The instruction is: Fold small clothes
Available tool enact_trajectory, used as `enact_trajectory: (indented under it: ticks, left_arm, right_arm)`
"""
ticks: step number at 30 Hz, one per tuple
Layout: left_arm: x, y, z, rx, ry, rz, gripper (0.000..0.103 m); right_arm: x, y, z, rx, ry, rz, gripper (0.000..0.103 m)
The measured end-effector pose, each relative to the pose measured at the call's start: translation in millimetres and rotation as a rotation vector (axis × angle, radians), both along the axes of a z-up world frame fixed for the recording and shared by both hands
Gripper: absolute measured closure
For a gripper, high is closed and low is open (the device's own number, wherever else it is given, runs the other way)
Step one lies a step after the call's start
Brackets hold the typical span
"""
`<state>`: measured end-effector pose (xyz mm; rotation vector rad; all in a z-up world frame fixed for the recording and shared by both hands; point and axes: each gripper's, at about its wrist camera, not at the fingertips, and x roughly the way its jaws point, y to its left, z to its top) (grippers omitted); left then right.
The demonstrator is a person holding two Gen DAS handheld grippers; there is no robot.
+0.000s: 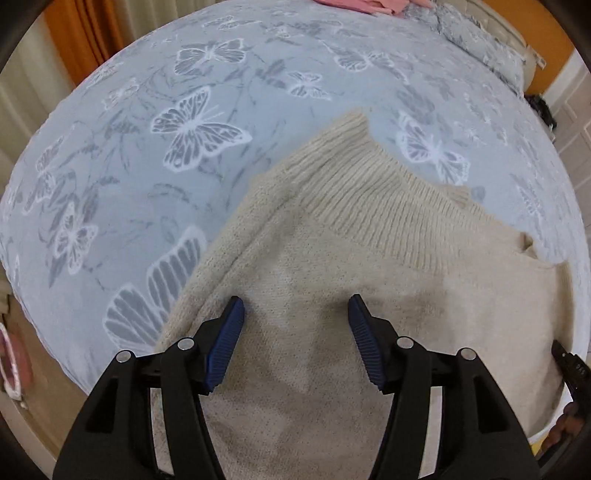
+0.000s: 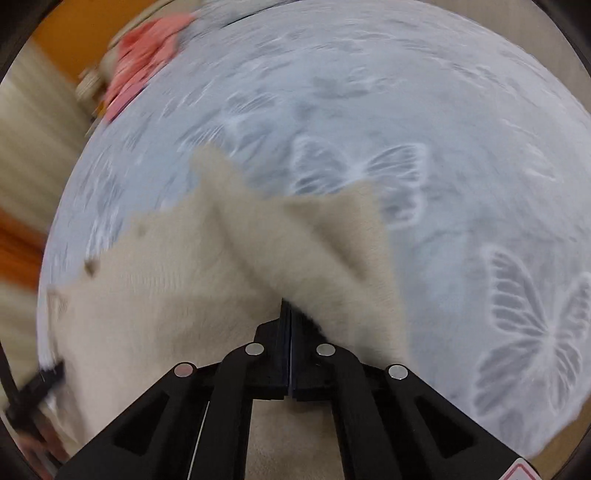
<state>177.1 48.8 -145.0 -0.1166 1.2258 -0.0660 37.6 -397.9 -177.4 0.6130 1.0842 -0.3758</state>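
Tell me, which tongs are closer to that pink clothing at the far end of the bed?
Hard to call. Both tongs are far from the pink clothing: left tongs open over the beige sweater, right tongs clamping it.

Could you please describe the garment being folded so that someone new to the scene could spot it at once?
Start from the bed covered by the pale blue butterfly-print blanket. On its near part, under the left gripper with its jaws open, lies the cream knit sweater. Its ribbed band and beige colour set it apart from the pink clothes at the far edge.

Left gripper [image 1: 295, 314] lower centre of its frame, blue pads [image 1: 226, 347] spread wide. Right gripper [image 2: 286, 306] lower centre, fingers clamped together on beige sweater [image 2: 258, 251].
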Motion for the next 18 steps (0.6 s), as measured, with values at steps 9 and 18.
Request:
enact_trajectory:
  ticks: [9, 18]
  left_arm:
    - [-5, -7, -4, 0.066, -0.018, -0.042, 0.045]
    - [-8, -5, 1, 0.053, -0.021, -0.038, 0.045]
  right_arm:
    - [0, 11, -3, -0.025, 0.017, 0.026, 0.103]
    - [-12, 33, -5, -0.092, 0.049, 0.099, 0.103]
